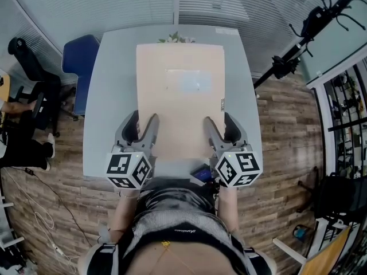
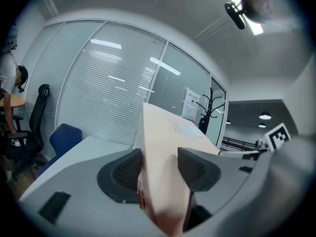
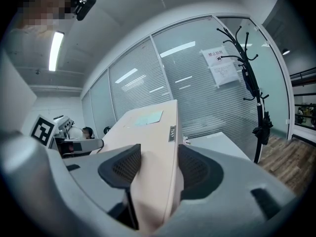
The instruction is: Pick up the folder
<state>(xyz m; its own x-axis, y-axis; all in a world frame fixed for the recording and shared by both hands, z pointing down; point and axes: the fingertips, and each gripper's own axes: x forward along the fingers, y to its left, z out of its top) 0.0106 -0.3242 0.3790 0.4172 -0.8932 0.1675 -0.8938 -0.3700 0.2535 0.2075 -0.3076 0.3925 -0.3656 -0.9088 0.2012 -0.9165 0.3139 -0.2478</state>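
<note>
Left tongs (image 1: 143, 122): pinching the near left edge of the folder, pads on both faces.
Right tongs (image 1: 220, 122): pinching the near right edge likewise.
Thick beige cardboard folder (image 1: 180, 96): held between both tongs, stretching away over the desk, a pale rectangular label (image 1: 189, 81) on its top face.
Light grey rectangular desk (image 1: 112, 96): beneath the folder.
Blue upholstered chair (image 1: 77, 62): beside the desk's far left.
White slatted blinds (image 1: 114, 4): beyond.

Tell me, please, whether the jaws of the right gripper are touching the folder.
Touching. In the right gripper view, the folder sits between the jaws of the right gripper, with both pads pressed against its sides.
</note>
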